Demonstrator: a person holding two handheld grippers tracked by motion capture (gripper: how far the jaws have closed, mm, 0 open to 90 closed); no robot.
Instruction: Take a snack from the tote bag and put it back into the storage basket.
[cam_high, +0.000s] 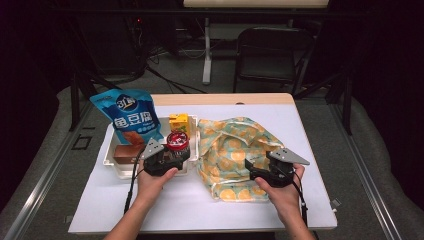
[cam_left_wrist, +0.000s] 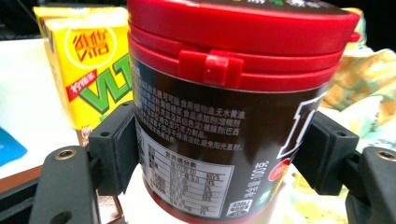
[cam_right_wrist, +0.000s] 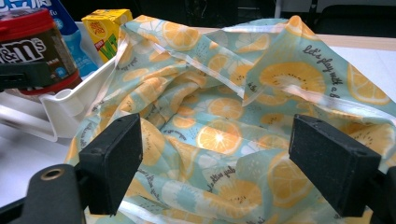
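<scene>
Left gripper (cam_high: 172, 159): fingers (cam_left_wrist: 114, 149) clamped on both sides of the red-lidded jar (cam_left_wrist: 224, 116); jar upright at the right end of the white tray (cam_high: 111, 161).
Right gripper (cam_high: 257, 169): fingers (cam_right_wrist: 114, 161) spread wide, nothing between them, poised over the near part of the orange-print fabric bag (cam_high: 232, 155).
Jar: lid's far side and the base cut off in the left gripper view; label print partly blurred.
Tray contents: blue snack pouch (cam_high: 131, 117) stands at the back left; yellow drink carton (cam_high: 179, 123) just behind the jar; a brown box (cam_high: 127, 152) at the near left, half hidden by the left gripper, probably lying flat.
Bag: crumpled, just right of the tray; its mouth is hard to trace among the folds.
Hands: left hand (cam_high: 155, 180) and right hand (cam_high: 280, 192) enter from the bottom edge.
Desk (cam_high: 185, 205): white sheet bare along the near edge and at the far right; wood strip shows at the back edge.
Beyond: dark floor, a black chair (cam_high: 270, 52), dim.
</scene>
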